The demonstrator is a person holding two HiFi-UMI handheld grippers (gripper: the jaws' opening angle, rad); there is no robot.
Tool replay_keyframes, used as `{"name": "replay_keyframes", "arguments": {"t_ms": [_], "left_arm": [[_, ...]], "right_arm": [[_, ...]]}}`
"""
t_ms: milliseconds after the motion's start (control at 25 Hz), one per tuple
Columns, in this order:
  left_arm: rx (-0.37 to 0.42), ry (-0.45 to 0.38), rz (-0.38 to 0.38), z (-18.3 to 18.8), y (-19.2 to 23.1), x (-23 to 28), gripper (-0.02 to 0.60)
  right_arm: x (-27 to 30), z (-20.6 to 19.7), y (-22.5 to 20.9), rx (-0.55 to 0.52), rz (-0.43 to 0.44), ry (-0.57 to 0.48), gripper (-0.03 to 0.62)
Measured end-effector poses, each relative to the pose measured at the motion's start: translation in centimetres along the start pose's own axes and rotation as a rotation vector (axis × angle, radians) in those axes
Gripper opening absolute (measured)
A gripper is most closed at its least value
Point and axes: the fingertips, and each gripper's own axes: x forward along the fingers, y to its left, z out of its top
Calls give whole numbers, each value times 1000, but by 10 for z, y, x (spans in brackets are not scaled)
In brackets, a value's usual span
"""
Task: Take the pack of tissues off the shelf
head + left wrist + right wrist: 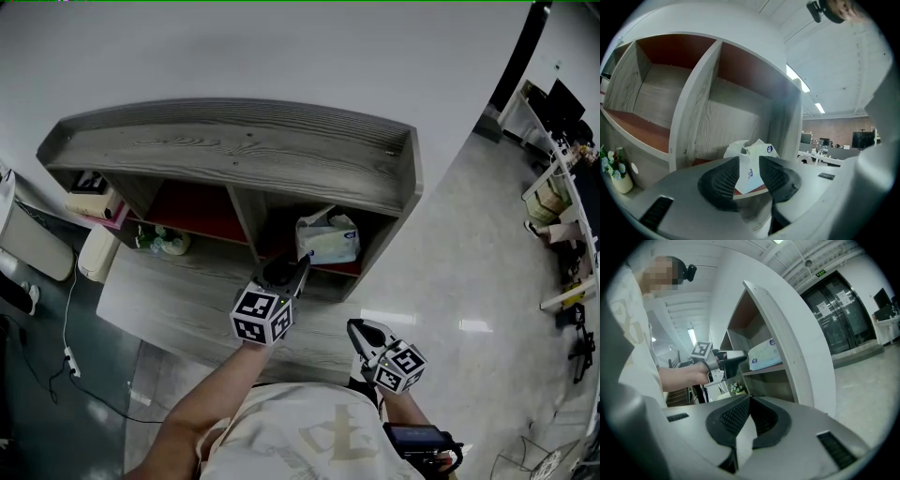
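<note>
In the head view, the bare left forearm (202, 398) reaches from the bottom edge up to the middle of the frame. It holds the left gripper (298, 272) pointing up and slightly right, close to level. Its jaws stand apart with a clear gap between the ribbed pads. The right gripper (361, 330) sits lower right of centre, drawn in near the body, with its jaws together at the tips.

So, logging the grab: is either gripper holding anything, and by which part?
Nothing held. Left gripper is open before the tissue pack; right gripper is shut, empty.
</note>
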Motion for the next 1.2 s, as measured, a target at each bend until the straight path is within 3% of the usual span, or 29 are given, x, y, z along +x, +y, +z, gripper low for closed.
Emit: {"name": "replay_keyframes", "arguments": {"t_ms": [280,400,640,1120,1200], "left_arm": [[32,53,35,0,7,20,253],[29,70,47,-2,10,24,253],[23,89,54,-7,11,26,156],[34,68,59,-6,11,21,100],[36,63,62,-5,10,19,61]], "right_arm": [[-6,-3,-3,7,-12,4,5],[-9,-4,-5,11,-21,1,5],[-12,-5,-9,21,-31,-4,5],[-12,-6,-8,24,-27,-10,5],[-13,-7,-7,26,-28,-11,5]]}}
